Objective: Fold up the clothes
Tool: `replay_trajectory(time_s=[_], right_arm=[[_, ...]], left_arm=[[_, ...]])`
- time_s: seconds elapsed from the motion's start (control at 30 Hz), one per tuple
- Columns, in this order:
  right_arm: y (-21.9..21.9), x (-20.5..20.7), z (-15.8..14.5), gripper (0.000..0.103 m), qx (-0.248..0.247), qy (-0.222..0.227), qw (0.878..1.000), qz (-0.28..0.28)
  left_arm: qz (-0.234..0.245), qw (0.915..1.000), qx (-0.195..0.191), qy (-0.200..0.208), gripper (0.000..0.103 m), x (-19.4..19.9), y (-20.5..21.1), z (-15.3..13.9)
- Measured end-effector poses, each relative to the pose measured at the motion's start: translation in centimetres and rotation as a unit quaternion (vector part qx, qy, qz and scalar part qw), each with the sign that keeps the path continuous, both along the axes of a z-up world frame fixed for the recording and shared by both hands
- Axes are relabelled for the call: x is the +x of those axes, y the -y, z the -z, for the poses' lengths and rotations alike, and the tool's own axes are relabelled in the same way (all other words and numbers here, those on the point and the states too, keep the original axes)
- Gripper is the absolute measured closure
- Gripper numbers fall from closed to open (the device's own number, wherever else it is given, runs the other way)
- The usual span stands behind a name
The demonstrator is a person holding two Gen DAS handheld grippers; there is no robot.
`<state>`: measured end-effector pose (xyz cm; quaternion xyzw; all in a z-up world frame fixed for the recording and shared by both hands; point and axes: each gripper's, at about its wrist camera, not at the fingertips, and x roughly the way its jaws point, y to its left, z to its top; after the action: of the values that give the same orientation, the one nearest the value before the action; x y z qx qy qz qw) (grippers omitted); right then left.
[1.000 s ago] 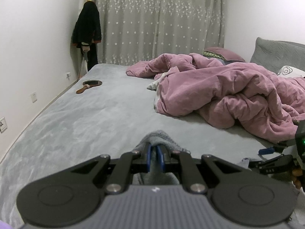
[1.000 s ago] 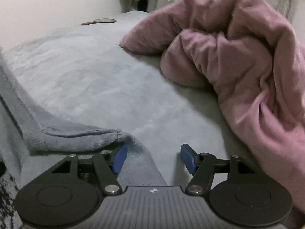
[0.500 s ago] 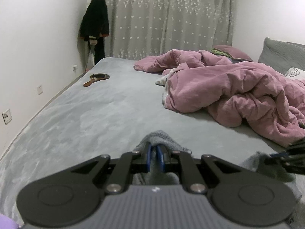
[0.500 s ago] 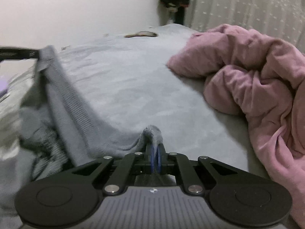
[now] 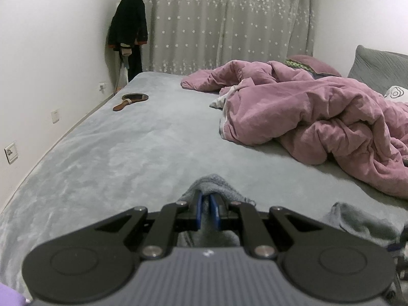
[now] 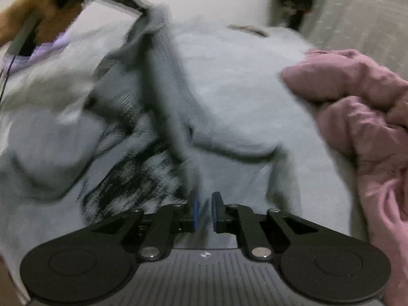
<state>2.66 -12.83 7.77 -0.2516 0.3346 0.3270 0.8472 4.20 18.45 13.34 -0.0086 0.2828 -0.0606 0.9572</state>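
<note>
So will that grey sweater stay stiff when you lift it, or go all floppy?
Probably floppy: the sweater already sags in folds between the two pinched spots. It looks soft and knitted, so likely light, and unlikely to slip.

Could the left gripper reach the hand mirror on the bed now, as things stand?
Probably not yet. The left gripper is shut on the grey garment, so it is occupied. The hand mirror lies far up the bed near the wall; nothing lies on the grey cover between them.

No readable text, label, brand or number on anything in either view.
</note>
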Motion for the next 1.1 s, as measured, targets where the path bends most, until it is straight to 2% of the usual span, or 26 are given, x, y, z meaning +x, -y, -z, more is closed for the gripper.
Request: replay_trajectory(time_s=[0.1, 0.23, 0.37, 0.53, 0.67, 0.77, 0.83, 0.9, 1.1], right_arm=[[0.8, 2.0, -0.3, 0.079, 0.018, 0.014, 0.998, 0.057], [1.4, 4.8, 0.4, 0.079, 0.013, 0.015, 0.993, 0.117], [1.8, 6.8, 1.6, 0.079, 0.012, 0.006, 0.990, 0.142], [2.4, 8.8, 2.7, 0.060, 0.027, -0.015, 0.986, 0.164], [2.3, 9.5, 3.5, 0.053, 0.039, -0.021, 0.983, 0.175], [2.1, 9.8, 4.0, 0.052, 0.043, -0.023, 0.982, 0.185], [1.8, 9.7, 4.1, 0.056, 0.041, -0.019, 0.982, 0.181], [1.6, 9.6, 3.9, 0.093, 0.043, -0.024, 0.985, 0.168], [0.8, 8.0, 2.3, 0.095, 0.031, 0.026, 0.987, 0.154]], left_arm=[[0.002, 1.0000, 0.003, -0.002, 0.095, 0.0, 0.1, 0.2], [0.000, 1.0000, 0.008, -0.005, 0.095, 0.1, 0.4, 0.3], [0.000, 0.9999, 0.013, -0.008, 0.095, 0.3, 0.6, 0.5], [0.000, 0.9998, 0.018, -0.012, 0.095, 0.5, 0.7, 0.9], [-0.002, 0.9997, 0.018, -0.015, 0.095, 0.6, 0.7, 1.1], [-0.004, 0.9997, 0.020, -0.015, 0.095, 0.7, 0.8, 1.2], [-0.011, 0.9995, 0.024, -0.019, 0.095, 0.8, 0.8, 1.4], [-0.020, 0.9991, 0.025, -0.027, 0.095, 1.0, 0.7, 1.8], [-0.038, 0.9988, 0.004, -0.029, 0.095, 1.1, -0.7, 2.0]])
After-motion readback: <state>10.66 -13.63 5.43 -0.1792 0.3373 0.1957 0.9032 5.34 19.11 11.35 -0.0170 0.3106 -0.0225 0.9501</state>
